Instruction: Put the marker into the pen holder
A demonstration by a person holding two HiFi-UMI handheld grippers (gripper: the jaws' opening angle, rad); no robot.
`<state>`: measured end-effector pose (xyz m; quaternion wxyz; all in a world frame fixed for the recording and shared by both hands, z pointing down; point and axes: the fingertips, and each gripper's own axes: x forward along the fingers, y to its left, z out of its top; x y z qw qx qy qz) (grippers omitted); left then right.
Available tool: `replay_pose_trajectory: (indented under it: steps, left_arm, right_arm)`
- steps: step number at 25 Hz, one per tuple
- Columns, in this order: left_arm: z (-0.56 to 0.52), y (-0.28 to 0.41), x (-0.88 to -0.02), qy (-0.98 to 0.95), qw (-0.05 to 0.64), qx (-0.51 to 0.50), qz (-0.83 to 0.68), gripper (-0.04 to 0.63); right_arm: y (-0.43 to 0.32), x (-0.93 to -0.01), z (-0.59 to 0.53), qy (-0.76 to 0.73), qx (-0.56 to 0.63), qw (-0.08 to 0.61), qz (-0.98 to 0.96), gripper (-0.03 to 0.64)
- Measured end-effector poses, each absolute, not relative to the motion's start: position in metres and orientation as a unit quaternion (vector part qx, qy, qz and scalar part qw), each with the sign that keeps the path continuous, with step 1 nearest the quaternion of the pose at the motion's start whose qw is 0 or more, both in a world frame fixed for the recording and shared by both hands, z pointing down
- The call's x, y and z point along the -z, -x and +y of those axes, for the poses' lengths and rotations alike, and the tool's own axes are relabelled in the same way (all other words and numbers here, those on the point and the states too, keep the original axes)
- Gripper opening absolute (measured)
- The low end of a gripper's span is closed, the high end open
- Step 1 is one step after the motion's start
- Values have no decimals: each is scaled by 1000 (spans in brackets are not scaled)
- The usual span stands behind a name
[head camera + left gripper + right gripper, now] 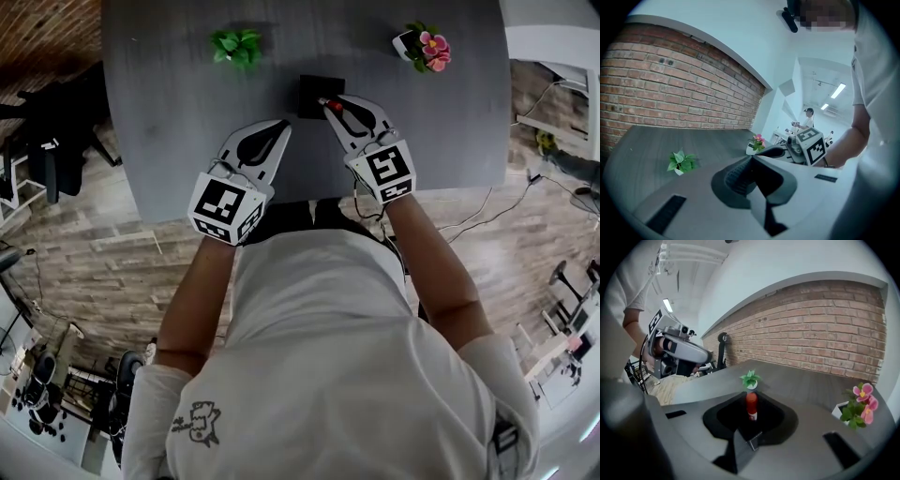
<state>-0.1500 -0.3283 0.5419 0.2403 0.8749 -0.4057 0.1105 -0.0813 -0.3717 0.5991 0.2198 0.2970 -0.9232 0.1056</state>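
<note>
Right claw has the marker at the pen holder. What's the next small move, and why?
Probably ease the right claw slightly forward and down: the clamped marker hangs at the near edge of the pen holder, not yet inside.

light: even, ceiling strips (838,90) | edges: fisheye, vignetted | shadows: soft

Red-capped marker (751,405), black pen holder (310,90), grey table (169,112) — pink flowers (434,47), red brick wall (825,333)
</note>
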Motion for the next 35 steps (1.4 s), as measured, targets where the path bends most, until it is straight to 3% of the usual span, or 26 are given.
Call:
replay_pose_trajectory:
  steps: [10, 14, 18, 35]
  left_arm:
    - [-326, 150, -545, -871, 245, -113, -409, 11]
    - [-327, 148, -546, -872, 242, -113, -410, 11]
    - [-324, 143, -538, -872, 237, -109, -415, 11]
    - [-283, 114, -482, -866, 183, -87, -457, 11]
  right_arm:
    - [86, -616, -370, -291, -105, 244, -919, 82]
    - [86, -627, -366, -282, -116, 258, -917, 155]
    - [80, -617, -360, -283, -110, 253, -919, 180]
    - [50, -529, -317, -269, -55, 194, -942, 178]
